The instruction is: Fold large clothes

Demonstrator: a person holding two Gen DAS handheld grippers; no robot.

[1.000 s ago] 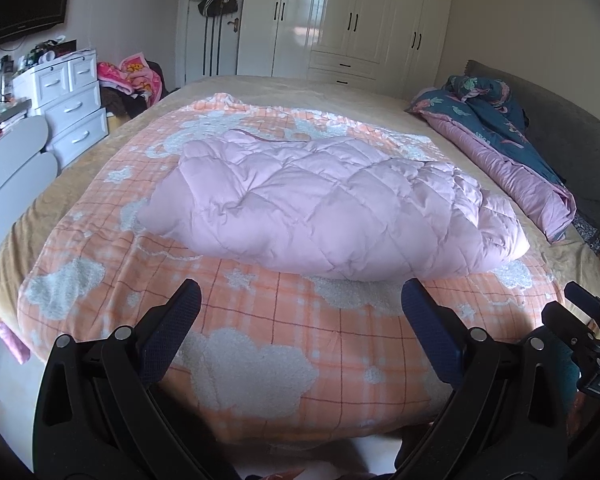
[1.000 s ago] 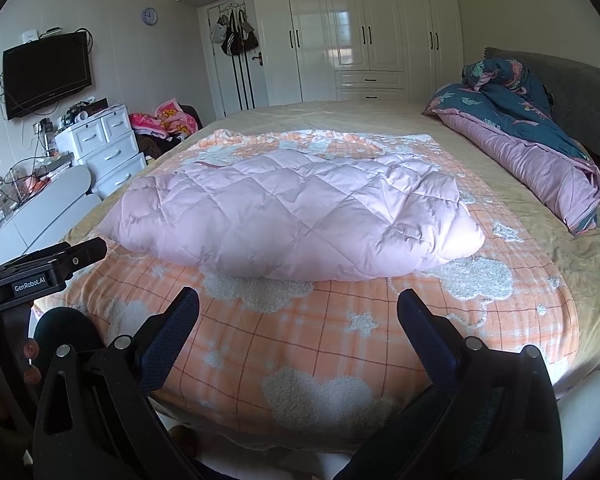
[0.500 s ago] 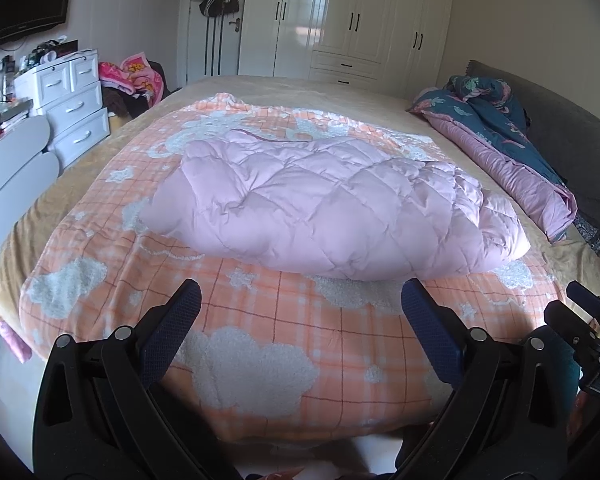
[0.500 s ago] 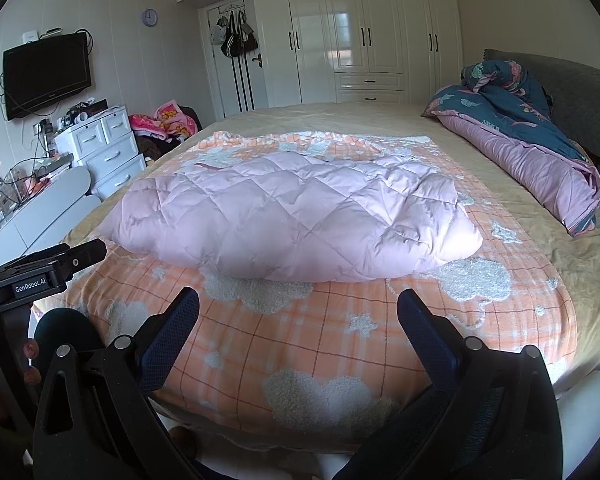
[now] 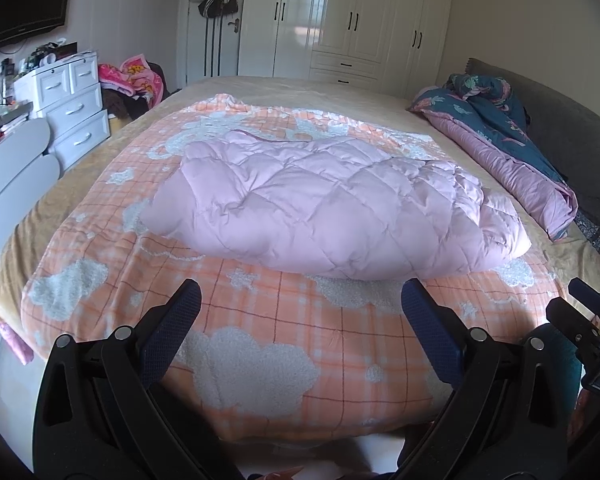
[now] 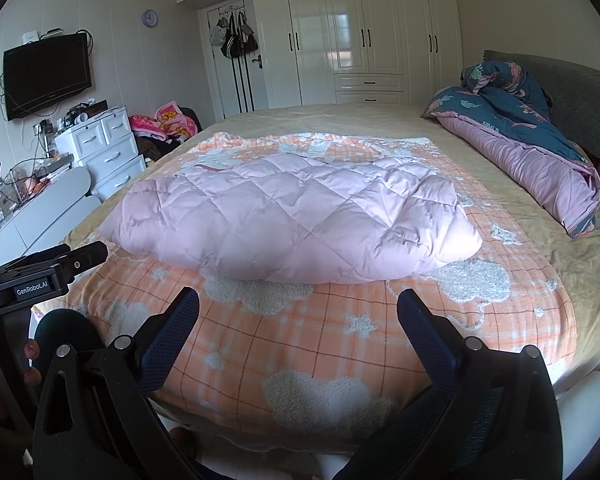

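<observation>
A pink quilted puffer garment [image 5: 332, 208] lies folded in a thick bundle on an orange checked blanket with white clouds [image 5: 260, 328], in the middle of the bed. It also shows in the right wrist view [image 6: 296, 220]. My left gripper [image 5: 300, 304] is open and empty, held above the near edge of the bed, short of the garment. My right gripper [image 6: 298, 308] is open and empty too, at the same near edge. The left gripper's body [image 6: 40, 276] shows at the left of the right wrist view.
A rolled dark blue and pink duvet [image 6: 532, 152] lies along the right side of the bed by a grey headboard [image 6: 572, 92]. White drawers [image 5: 72, 104] and a low white cabinet [image 5: 12, 176] stand left. White wardrobes [image 6: 360, 32] line the back wall.
Both grippers have stayed open and nearly still. The views shift only slightly; the garment has not moved.
</observation>
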